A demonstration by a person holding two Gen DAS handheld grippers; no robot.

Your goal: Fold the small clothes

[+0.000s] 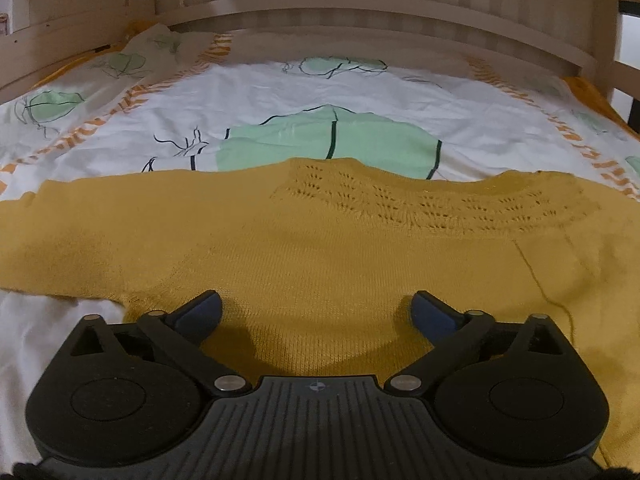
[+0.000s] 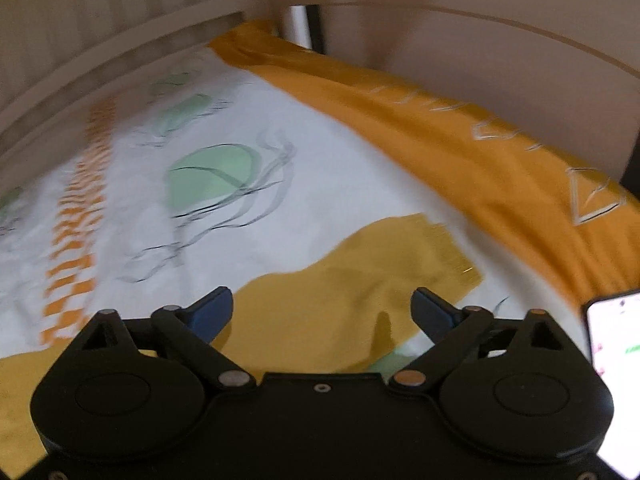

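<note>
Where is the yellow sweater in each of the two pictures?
Left wrist view: the yellow sweater lies spread flat across the middle, neckline to the right.
Right wrist view: only one sleeve shows, low in the middle.
Shared landmark: the white bedsheet with green leaf prints.

A pale wooden slatted headboard (image 1: 360, 4) curves across the top of the frame; below it spreads a white duvet (image 1: 280, 92) printed with green leaves and orange stripes.

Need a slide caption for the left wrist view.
Open left gripper poised over a mustard knit sweater spread flat on a patterned bedsheet.
</note>
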